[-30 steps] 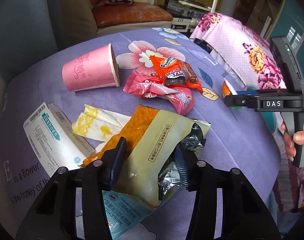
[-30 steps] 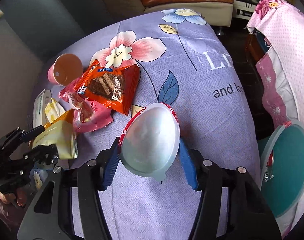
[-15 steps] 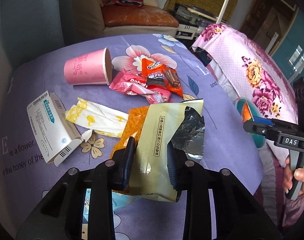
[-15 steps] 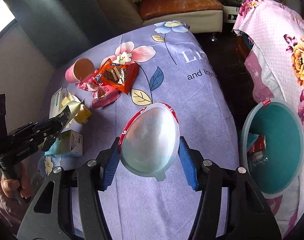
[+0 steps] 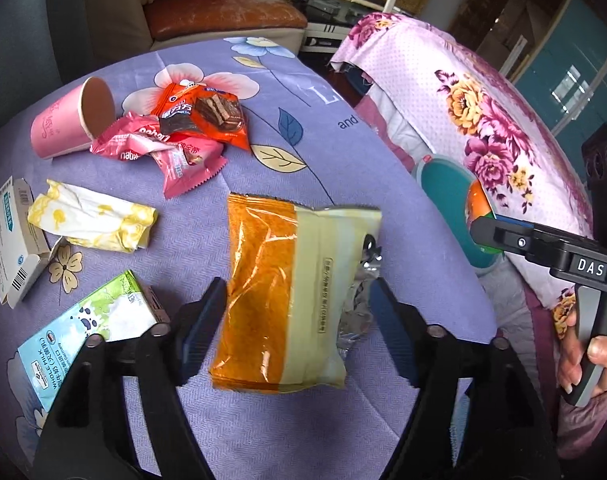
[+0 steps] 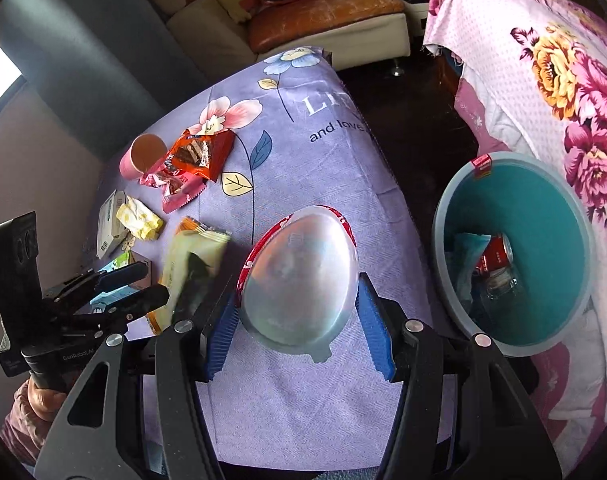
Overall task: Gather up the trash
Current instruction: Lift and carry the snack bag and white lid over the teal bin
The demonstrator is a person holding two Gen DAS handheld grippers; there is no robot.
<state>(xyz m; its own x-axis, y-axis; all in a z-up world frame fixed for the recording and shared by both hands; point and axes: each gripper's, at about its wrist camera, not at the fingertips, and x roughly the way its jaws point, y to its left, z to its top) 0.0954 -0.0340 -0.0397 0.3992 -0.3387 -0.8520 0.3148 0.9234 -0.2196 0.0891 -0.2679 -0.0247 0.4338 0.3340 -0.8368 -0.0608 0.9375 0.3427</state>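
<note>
Readable text: milk carton [image 5: 91,344] reads "WHOLE MILK"; tablecloth [image 5: 343,184] shows "and love"; the pink wrapper [image 5: 167,148] has partial lettering, looks like "nabi"; "DAS" sits on the right gripper's body as seen from the left wrist cam.

Left gripper [image 5: 299,320] – jaws just opened wide, pads clear of the orange-and-cream snack bag [image 5: 279,300], which sits blurred between them over the cloth; can't tell if it touches the table.

Right gripper [image 6: 299,296] pinches a clear egg-shaped plastic shell w/ red rim [image 6: 299,268], held near the table edge.

Only the right wrist cam looks into the teal bin [image 6: 543,208] – a red can [image 6: 495,256] and other scraps inside. The left cam shows just a sliver of it.

Both grippers tilt steeply down; a hand [image 5: 591,356] wraps the right handle.
</note>
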